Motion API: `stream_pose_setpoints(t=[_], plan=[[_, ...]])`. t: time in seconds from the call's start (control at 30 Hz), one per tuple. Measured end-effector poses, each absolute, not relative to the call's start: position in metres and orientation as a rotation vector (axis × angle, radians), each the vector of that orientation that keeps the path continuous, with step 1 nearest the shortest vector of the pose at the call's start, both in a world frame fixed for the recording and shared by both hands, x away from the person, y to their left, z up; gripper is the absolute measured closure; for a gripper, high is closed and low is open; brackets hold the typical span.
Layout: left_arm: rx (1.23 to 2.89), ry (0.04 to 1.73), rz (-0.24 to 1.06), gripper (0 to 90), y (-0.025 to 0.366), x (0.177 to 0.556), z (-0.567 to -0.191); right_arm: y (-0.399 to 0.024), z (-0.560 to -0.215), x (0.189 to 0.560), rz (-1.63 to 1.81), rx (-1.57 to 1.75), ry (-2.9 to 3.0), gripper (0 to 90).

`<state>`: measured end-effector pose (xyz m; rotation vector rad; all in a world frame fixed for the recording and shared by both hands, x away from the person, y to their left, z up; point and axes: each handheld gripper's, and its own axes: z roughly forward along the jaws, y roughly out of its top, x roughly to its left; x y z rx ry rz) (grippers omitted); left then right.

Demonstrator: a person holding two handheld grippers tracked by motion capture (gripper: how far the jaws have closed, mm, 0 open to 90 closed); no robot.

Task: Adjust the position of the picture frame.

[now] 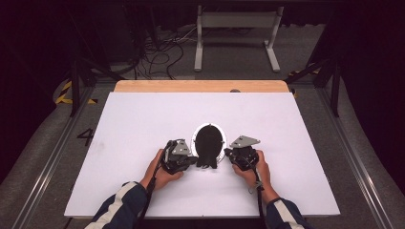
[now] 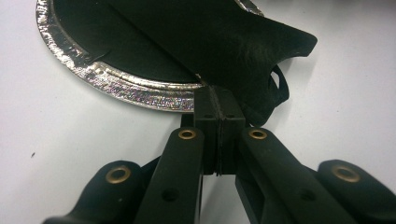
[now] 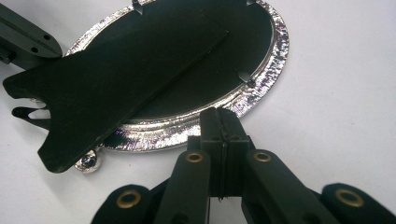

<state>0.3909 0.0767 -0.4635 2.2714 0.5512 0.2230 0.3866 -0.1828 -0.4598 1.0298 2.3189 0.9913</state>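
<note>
An oval picture frame (image 1: 195,138) with a shiny silver rim (image 2: 121,84) (image 3: 273,56) lies face down on the white board, black backing up. Its black stand flap (image 1: 207,160) (image 2: 224,42) (image 3: 116,79) lifts off the backing and points toward the person. My left gripper (image 1: 193,161) (image 2: 217,91) is shut, its tips right at the flap's lower edge beside the rim. My right gripper (image 1: 228,153) (image 3: 220,114) is shut too, with its tips against the near rim on the other side. Whether either pinches anything I cannot tell. Part of the left gripper (image 3: 23,39) sits beyond the flap.
The white board (image 1: 143,119) covers a wooden table (image 1: 200,86). Beyond it lie floor cables (image 1: 157,55) and a white metal stand (image 1: 236,33). A small silver knob (image 3: 88,162) sticks out under the frame's rim. Metal rails (image 1: 351,152) run along both sides.
</note>
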Motion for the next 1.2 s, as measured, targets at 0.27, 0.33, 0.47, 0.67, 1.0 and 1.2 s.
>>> stream_pose_setpoints(t=[0.27,0.33,0.47,0.67,1.0,1.2], plan=[[2.283,0.523,0.244,89.6,0.075,0.392,-0.463,-0.185,-0.461,0.388,1.013,1.051,2.312,90.0],[2.286,0.53,0.266,84.4,0.075,0.391,-0.462,-0.185,-0.46,0.388,1.01,1.049,2.314,90.0],[2.27,0.543,0.268,78.1,0.08,0.391,-0.46,-0.186,-0.46,0.387,1.014,1.061,2.315,87.5],[2.224,0.507,0.328,60.8,0.1,0.38,-0.446,-0.19,-0.456,0.381,1.023,1.036,2.331,85.4],[2.188,0.563,0.472,32.7,0.149,0.363,-0.442,-0.194,-0.446,0.368,1.07,1.007,2.339,81.6],[2.171,0.597,0.471,26.2,0.176,0.352,-0.441,-0.202,-0.444,0.358,1.088,0.995,2.386,79.9]])
